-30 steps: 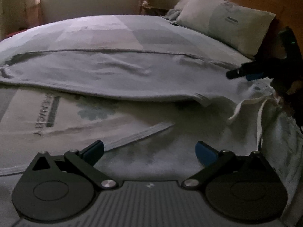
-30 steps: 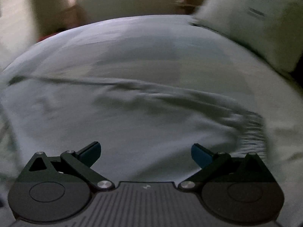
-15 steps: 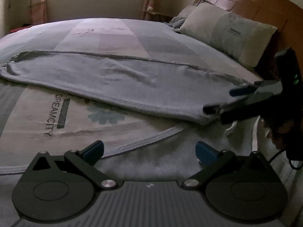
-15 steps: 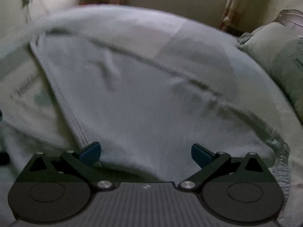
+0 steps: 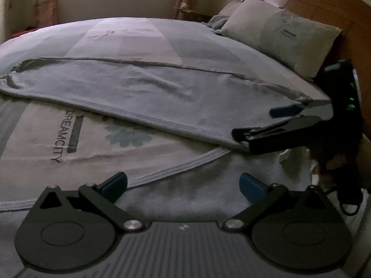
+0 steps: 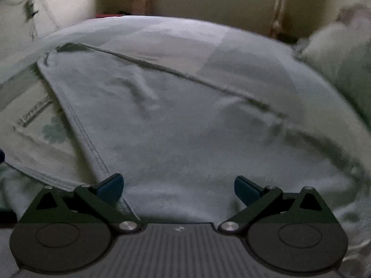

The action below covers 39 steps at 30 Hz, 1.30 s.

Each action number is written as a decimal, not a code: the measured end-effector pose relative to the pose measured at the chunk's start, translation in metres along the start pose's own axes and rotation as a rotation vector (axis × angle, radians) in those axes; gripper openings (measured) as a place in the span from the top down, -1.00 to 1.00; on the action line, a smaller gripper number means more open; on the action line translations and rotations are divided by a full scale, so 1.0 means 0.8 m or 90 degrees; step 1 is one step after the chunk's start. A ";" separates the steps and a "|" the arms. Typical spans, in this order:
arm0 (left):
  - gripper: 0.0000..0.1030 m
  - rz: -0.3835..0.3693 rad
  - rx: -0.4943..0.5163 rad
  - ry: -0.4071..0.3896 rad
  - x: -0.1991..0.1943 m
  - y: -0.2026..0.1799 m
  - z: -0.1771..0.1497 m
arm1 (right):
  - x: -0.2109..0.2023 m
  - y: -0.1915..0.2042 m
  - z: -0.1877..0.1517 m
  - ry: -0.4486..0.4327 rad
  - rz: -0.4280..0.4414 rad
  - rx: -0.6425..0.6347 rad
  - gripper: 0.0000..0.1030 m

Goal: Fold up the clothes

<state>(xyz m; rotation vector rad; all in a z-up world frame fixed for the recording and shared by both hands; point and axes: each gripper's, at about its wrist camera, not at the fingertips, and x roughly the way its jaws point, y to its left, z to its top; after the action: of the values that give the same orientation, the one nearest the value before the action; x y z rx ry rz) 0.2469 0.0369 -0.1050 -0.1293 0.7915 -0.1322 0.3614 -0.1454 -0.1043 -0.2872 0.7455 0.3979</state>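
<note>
Grey trousers lie across the bed. One leg [image 5: 150,92] stretches from far left to right, and its near seamed edge [image 6: 92,153] runs down to my right gripper. A second part with a ribbed seam [image 5: 176,169] lies just ahead of my left gripper [image 5: 183,183], which is open and low over the grey cloth. My right gripper [image 6: 178,185] is open too, with the leg's cloth spread between its fingers. The left wrist view shows the right gripper [image 5: 254,124] at the leg's right end, one finger at the lower corner.
The bedsheet [image 5: 58,143] has a DREAMCITY print and a flower. A pillow [image 5: 278,34] leans against the wooden headboard [image 5: 313,2] at the right. White drawstrings [image 5: 285,157] and a hand show under the right gripper. A window wall stands beyond the bed.
The right gripper has come down to the right end of the trouser leg and swung to face along it. The leg now lies flatter. Both grippers stayed open.
</note>
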 end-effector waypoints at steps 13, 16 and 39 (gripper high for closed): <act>-0.98 -0.021 0.053 0.028 0.014 -0.040 -0.010 | -0.118 -0.045 -0.126 0.058 -0.020 0.130 -1.00; -0.98 -0.024 0.082 0.033 0.016 -0.059 -0.014 | -0.124 -0.039 -0.168 0.079 -0.029 0.144 -1.00; -0.98 -0.075 0.174 0.017 -0.009 -0.124 -0.028 | -0.167 0.025 -0.195 0.056 -0.084 0.206 -1.00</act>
<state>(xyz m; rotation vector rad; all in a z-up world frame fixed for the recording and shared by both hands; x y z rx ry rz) 0.2193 -0.0611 -0.0992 0.0849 0.7857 -0.3530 0.1706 -0.2215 -0.1221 -0.0483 0.8588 0.1369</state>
